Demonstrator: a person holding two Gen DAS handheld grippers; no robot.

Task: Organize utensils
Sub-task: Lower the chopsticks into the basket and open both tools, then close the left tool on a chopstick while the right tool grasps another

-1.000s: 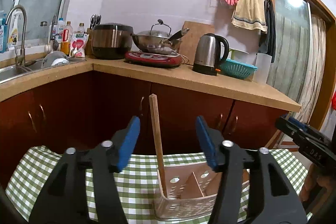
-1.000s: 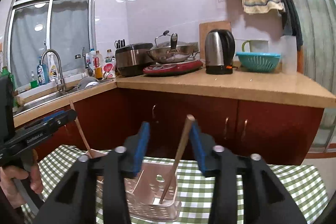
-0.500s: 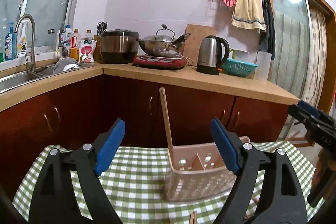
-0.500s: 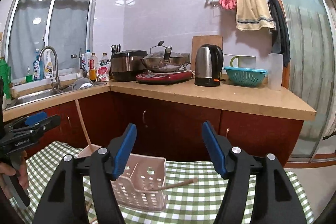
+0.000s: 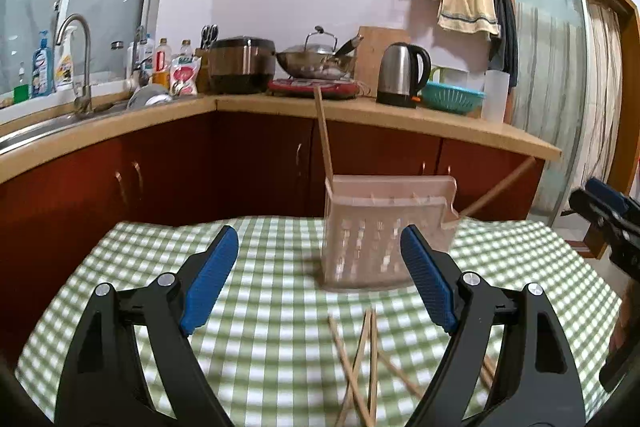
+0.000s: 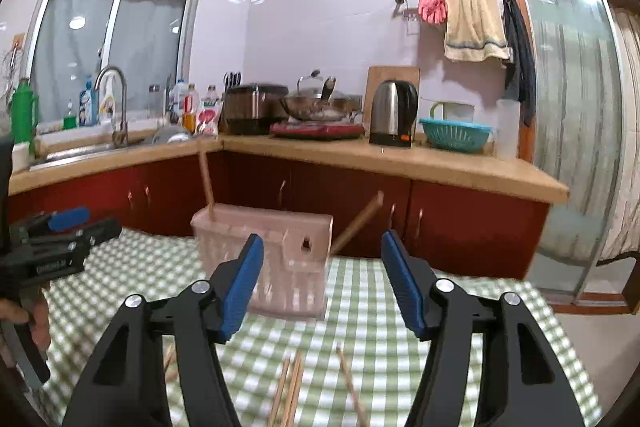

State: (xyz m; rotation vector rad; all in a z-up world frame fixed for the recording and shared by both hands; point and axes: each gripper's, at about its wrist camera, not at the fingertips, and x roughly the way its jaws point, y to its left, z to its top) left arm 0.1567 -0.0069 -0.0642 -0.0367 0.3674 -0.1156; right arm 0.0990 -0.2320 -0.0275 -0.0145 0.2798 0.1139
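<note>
The left gripper (image 5: 318, 277) stands wide open and empty, its jaws having just spread. The right gripper (image 6: 322, 285) is also open and empty, its jaws having just narrowed slightly. Just below and ahead of both sets of fingers, loose wooden chopsticks (image 5: 362, 367) lie crossed on the checked tablecloth (image 5: 260, 339). Beyond them stands the pink slotted utensil holder (image 5: 386, 231), two sticks leaning in it. The chopsticks look light, stiff and prone to roll; mid-shaft seems the safest hold. Their near ends are cut off by the frame.
</note>
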